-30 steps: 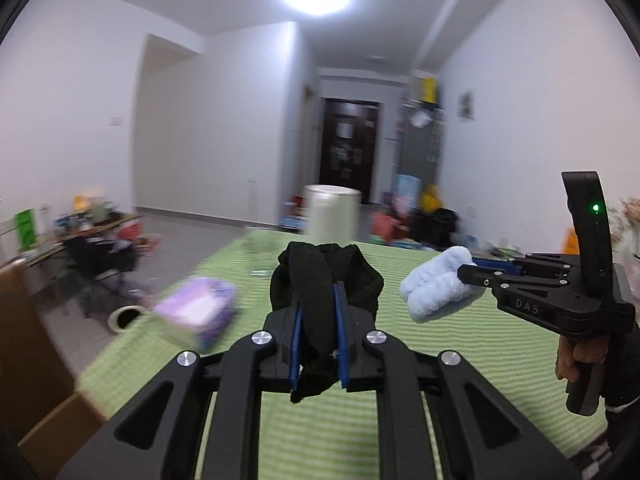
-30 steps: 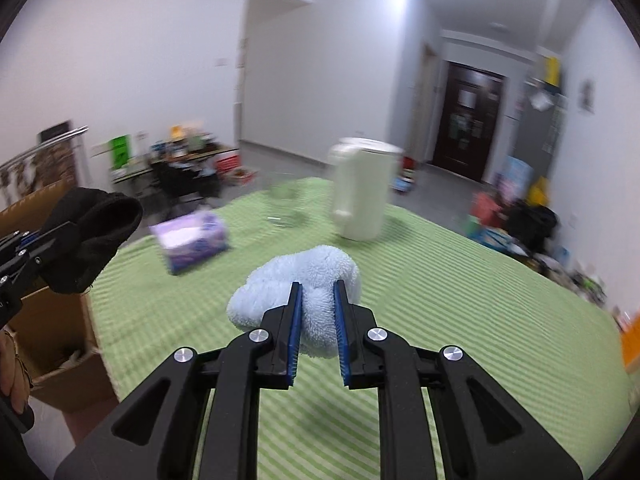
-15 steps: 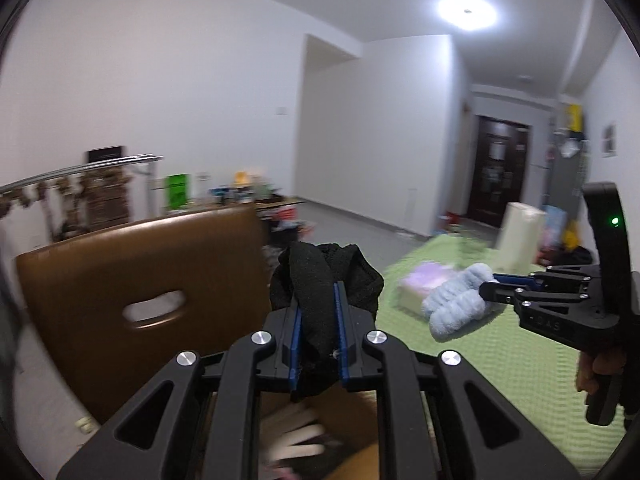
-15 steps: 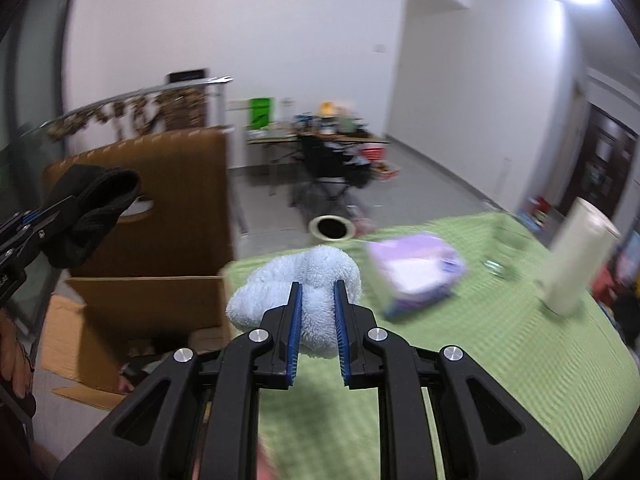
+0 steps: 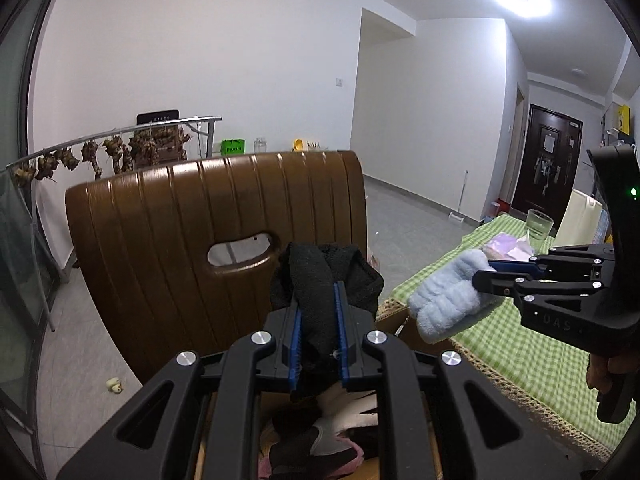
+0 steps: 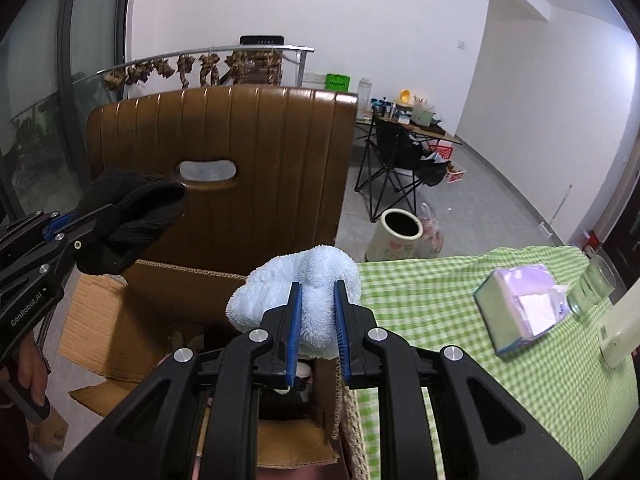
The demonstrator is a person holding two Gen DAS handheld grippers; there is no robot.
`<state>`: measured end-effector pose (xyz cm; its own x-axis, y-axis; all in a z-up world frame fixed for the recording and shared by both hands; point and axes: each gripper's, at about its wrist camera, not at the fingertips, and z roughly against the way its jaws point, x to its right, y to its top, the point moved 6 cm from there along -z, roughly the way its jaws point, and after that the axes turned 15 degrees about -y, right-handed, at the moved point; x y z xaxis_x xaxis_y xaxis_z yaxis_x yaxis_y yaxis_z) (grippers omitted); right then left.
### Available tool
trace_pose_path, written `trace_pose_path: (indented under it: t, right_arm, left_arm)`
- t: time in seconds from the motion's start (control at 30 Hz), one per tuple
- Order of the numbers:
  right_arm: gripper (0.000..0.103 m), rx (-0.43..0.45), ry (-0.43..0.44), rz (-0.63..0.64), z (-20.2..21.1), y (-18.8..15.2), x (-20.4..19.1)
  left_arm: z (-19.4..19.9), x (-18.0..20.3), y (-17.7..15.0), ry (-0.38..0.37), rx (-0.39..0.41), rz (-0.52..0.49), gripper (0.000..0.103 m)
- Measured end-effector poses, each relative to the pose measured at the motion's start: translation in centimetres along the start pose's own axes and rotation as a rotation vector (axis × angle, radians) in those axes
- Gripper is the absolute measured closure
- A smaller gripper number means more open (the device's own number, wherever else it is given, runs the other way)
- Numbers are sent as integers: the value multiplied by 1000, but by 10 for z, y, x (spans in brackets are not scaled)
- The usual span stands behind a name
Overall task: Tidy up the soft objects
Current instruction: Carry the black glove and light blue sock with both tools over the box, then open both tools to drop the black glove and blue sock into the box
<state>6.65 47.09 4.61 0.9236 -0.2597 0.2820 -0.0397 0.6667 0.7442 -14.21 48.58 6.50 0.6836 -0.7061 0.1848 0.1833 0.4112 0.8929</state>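
Note:
My left gripper (image 5: 318, 316) is shut on a black knitted cloth (image 5: 320, 280), held in the air over an open cardboard box (image 6: 160, 292) that stands on a brown chair (image 5: 192, 248). The same black cloth (image 6: 132, 216) shows at the left of the right wrist view. My right gripper (image 6: 318, 320) is shut on a fluffy light-blue cloth (image 6: 308, 280), above the box's right edge beside the table. In the left wrist view that light-blue cloth (image 5: 444, 300) hangs at the right. Inside the box lie several soft items (image 5: 320, 440), mostly hidden by the grippers.
A table with a green checked cloth (image 6: 460, 292) sits right of the box, carrying a purple tissue pack (image 6: 520, 312), a glass (image 6: 592, 284) and a white jug (image 6: 624, 320). A folding chair (image 6: 400, 160) and a round bin (image 6: 396, 236) stand on the floor behind.
Both grippers have swung left from over the table to over the cardboard box by the chair, each still holding its cloth.

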Motion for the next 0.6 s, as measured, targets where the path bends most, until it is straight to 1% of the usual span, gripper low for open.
trace_pose_path:
  t: [0.1,0.17,0.37,0.43,0.53,0.6]
  right_arm:
    - [87,-37,7,20,-11,-5,-8]
    - [87,-67,14,33,-20,-9,-14]
    - [87,-195,30,83,-50,-33,-32]
    - [87,-236,28,109,-60,-43,-38]
    - [87,-279,43,138,-72,-55,-49]
    - [87,-306,58,155,-79,-64,-57]
  left_arm:
    - [-11,-5,-4,2,-21,1,91]
    - [-13,3,-12,6,-41,3,91]
    - [-43,-8,-56,-5,-204,54,91]
    - [-52,-12,-75,-40,-264,97,91]
    - [-66,-16,-102,-29,-336,113,91]
    - [-73,-21,-116,-35,-378,147,91]
